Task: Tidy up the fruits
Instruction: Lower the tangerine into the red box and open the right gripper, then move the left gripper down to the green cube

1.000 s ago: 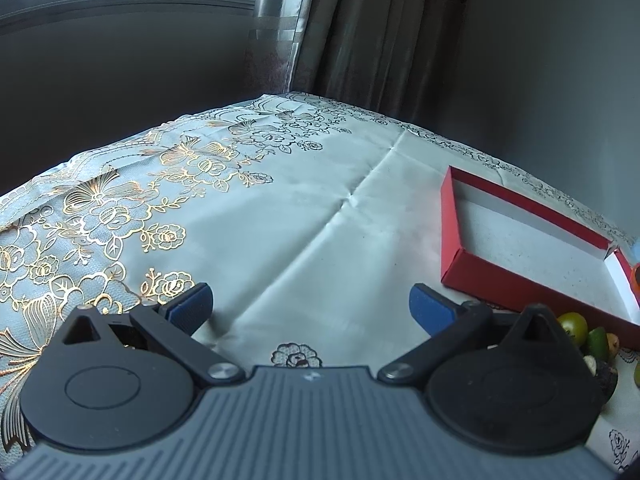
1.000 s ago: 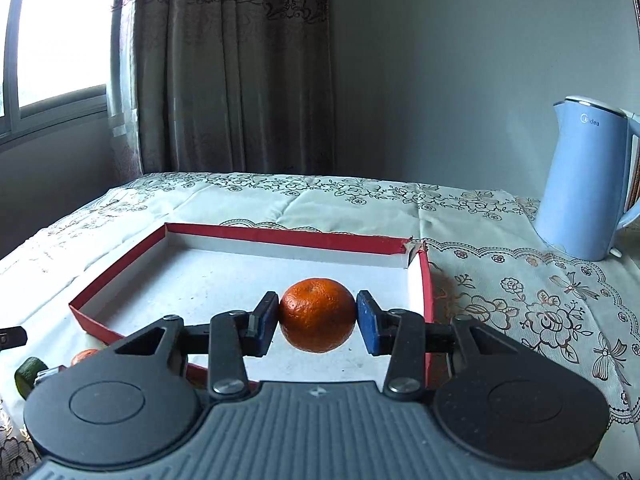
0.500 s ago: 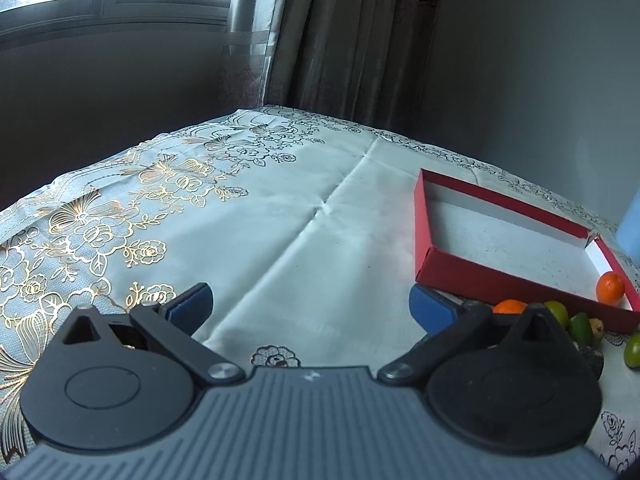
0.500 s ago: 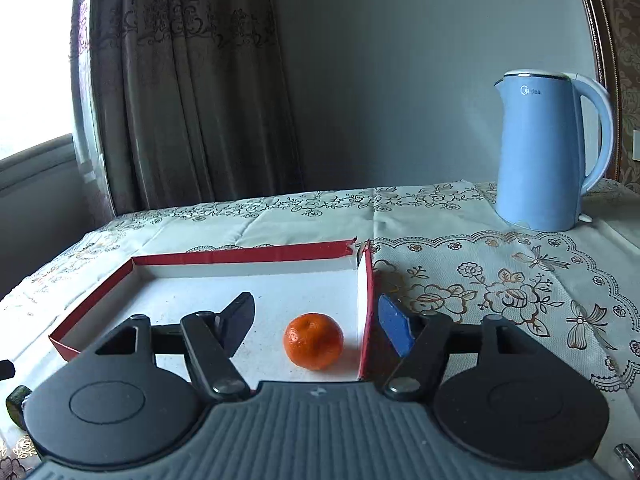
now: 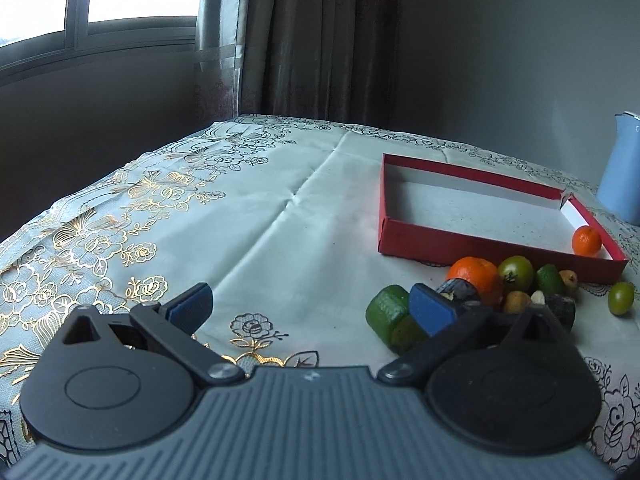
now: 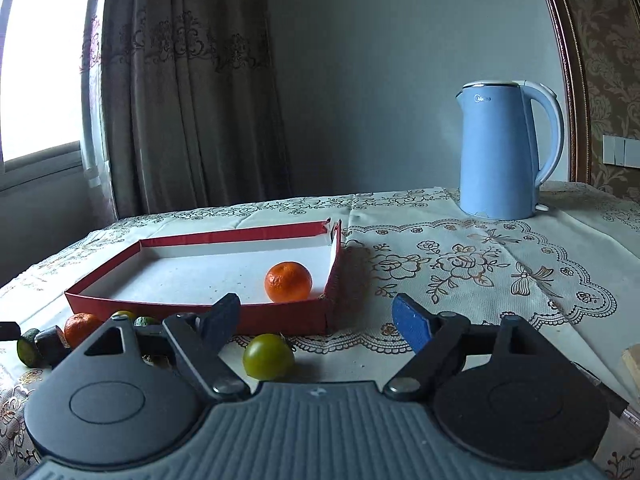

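Note:
A shallow red box (image 6: pixel 280 316) (image 5: pixel 480 246) lies on the tablecloth with one mandarin (image 6: pixel 288 282) (image 5: pixel 586 240) in its near right corner. My right gripper (image 6: pixel 316 316) is pulled back in front of the box, its jaws still opening with nothing between them. Just before it lies a green tomato (image 6: pixel 267 356). My left gripper (image 5: pixel 310 308) stands open above bare cloth, left of a pile of fruit: a second mandarin (image 5: pixel 474 276), a green tomato (image 5: pixel 516 273), a green fruit piece (image 5: pixel 390 316) and several small dark and tan ones.
A blue electric kettle (image 6: pixel 500 148) (image 5: pixel 624 168) stands at the back right of the table. Curtains and a window are behind. The table edge drops away at the left in the left wrist view. A pale wooden object (image 6: pixel 632 364) shows at the right edge.
My right gripper let go of the mandarin in the box, opened wide and drew back toward me. The left gripper swung right, bringing the fruit pile and kettle into its view.

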{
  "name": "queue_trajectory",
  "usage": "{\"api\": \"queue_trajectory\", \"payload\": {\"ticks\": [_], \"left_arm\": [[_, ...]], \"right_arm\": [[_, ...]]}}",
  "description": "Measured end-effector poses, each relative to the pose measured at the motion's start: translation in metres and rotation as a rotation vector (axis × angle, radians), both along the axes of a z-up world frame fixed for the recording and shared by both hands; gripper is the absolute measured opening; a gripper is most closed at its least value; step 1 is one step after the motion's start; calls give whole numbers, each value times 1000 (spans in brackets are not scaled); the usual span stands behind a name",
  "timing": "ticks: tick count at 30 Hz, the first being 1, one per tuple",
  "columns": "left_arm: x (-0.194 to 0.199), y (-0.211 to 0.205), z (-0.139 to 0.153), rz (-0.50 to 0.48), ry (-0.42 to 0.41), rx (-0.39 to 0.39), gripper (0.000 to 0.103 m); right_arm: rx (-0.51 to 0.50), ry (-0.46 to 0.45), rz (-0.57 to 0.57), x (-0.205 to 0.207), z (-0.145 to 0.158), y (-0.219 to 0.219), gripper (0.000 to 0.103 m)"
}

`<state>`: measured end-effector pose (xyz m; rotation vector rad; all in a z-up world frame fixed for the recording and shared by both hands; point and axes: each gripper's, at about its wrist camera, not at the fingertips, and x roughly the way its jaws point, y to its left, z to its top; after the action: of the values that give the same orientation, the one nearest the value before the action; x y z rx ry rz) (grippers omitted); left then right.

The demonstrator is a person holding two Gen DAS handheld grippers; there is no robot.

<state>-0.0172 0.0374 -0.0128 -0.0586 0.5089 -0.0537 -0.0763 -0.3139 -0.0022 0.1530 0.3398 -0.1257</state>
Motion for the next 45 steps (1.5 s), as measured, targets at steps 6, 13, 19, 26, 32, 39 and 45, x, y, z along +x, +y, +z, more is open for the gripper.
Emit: {"api": "queue_trajectory", "payload": {"ticks": [6,13,19,26,32,39,45], "left_arm": [[2,-11,-2,-1,24,5,103],[14,-13,-7,51,79,-70,103],[17,-20,-11,98,65,-103,103],[17,-20,-11,70,57,-129,92],[15,-15,-13,-23,63,-141,86],[24,-9,-13,-270,96,-72,85],[25,-23,-15,-411,82,54,76]], "right_arm": [[5,8,2,1,-1,-1,83],[1,6,3,0,-1,0,87],[1,14,0,1,-1,0,87],[2,13,-2,0,-1,0,89],[4,10,-5,-1,0,-1,91],[4,7,-10,-1,0,-2,94],[10,17,-18,1,0,-3,95]]}}
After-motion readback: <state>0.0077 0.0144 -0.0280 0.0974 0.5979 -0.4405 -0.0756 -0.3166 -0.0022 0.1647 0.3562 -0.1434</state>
